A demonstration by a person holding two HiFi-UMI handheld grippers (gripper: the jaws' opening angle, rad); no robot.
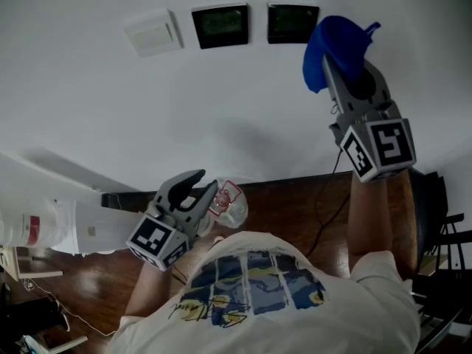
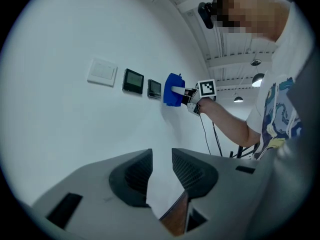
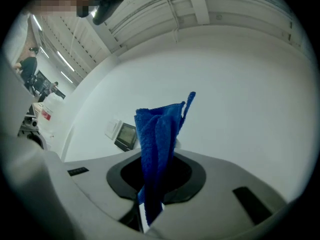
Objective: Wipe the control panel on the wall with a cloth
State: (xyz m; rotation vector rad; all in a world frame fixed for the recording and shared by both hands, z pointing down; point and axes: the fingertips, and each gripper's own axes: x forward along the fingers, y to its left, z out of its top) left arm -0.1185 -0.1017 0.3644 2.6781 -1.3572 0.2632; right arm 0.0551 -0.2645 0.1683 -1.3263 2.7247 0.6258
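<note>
the right hand-held gripper (image 1: 341, 65) is raised to the white wall (image 1: 221, 109) with its jaws closed on a blue cloth (image 1: 335, 41). its own view shows the cloth (image 3: 157, 139) pinched in a folded bunch between the jaws and standing up past the tips. the cloth sits just right of the right dark panel (image 1: 293, 22), overlapping that panel's right edge in the head view; whether it presses on the wall i cannot tell. left of that panel come the left dark panel (image 1: 220, 25) and a white switch plate (image 1: 153, 32), all three in a row. the left hand-held gripper (image 1: 195, 186) is held low, near the person's chest, well apart from the panels. its jaws stand a little apart with nothing between them, pointing towards the wall.
</note>
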